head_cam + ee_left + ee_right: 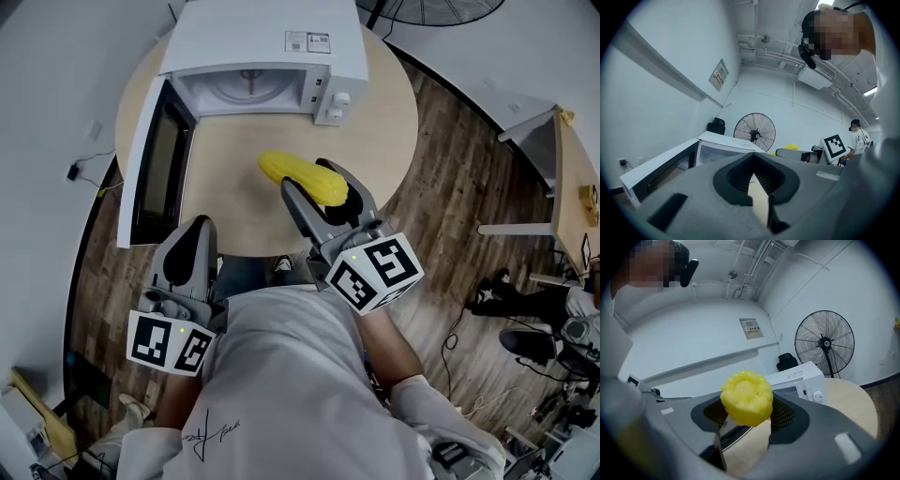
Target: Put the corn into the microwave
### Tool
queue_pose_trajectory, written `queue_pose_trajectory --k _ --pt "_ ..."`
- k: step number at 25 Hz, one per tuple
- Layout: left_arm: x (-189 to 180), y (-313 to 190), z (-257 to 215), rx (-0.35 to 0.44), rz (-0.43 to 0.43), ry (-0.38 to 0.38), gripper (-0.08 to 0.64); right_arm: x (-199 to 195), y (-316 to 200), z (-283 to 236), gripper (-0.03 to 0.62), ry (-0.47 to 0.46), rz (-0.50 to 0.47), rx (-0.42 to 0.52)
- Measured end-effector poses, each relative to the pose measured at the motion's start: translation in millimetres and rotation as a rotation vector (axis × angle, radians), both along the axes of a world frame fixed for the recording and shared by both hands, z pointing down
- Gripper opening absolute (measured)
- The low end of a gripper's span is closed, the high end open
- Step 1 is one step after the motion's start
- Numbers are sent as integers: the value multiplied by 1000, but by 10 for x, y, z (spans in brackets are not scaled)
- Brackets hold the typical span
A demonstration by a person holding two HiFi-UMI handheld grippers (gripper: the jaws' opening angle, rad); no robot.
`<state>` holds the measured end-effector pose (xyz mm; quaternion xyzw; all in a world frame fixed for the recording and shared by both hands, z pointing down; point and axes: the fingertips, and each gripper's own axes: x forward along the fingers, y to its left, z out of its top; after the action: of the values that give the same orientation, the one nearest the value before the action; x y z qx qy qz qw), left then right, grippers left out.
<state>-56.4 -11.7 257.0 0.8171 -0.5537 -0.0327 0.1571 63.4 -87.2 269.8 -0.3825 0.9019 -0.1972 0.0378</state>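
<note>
A yellow corn cob (302,178) hangs over the round wooden table (380,131), a short way in front of the white microwave (272,42). My right gripper (307,178) is shut on it; in the right gripper view the cob's end (746,397) fills the gap between the jaws. The microwave's door (155,159) stands swung open to the left, and its cavity (248,91) with the glass plate shows. My left gripper (195,228) is lower left, near the table's front edge by the door, shut and holding nothing (753,176).
A standing fan (825,343) is behind the microwave (797,378). Another table (574,187) stands at the right, with cables and gear on the wooden floor below it. A person (858,136) stands far off in the left gripper view.
</note>
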Motion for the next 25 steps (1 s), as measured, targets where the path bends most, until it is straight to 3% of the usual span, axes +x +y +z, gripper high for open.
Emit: queue_pose_trajectory --k 19,25 --pt "-102 -613 101 -53 26 2 -9 -286 -710 371 259 2 4 -74" --pt "-225 -722 167 -72 -5 -33 -9 -404 -946 556 259 1 -2 -102"
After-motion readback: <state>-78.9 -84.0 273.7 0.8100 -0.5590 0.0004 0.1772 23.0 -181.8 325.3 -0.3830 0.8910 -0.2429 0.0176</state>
